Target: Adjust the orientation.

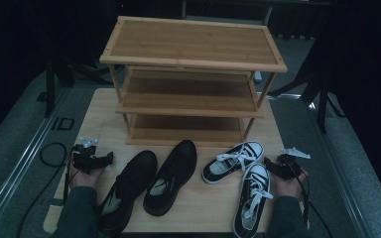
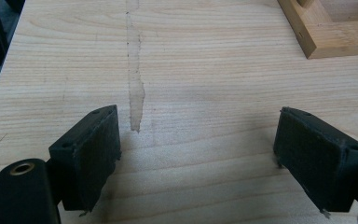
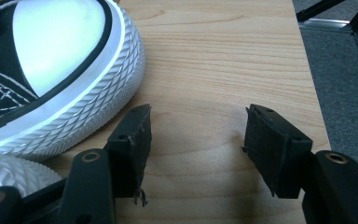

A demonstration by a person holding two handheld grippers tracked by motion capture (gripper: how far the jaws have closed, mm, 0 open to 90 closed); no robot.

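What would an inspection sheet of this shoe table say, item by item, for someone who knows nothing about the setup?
Surface: light wooden table, with a pale streak in the left gripper view.
Job's things: empty three-tier wooden rack at the back; two black shoes and two black-and-white sneakers in front.
Clutter: nothing seen.
Grippers: left gripper and right gripper both open, holding nothing, resting at the table's sides.
Cables: one black cable looped on the floor at left.
Surroundings: grey floor, dark curtains, black stands.
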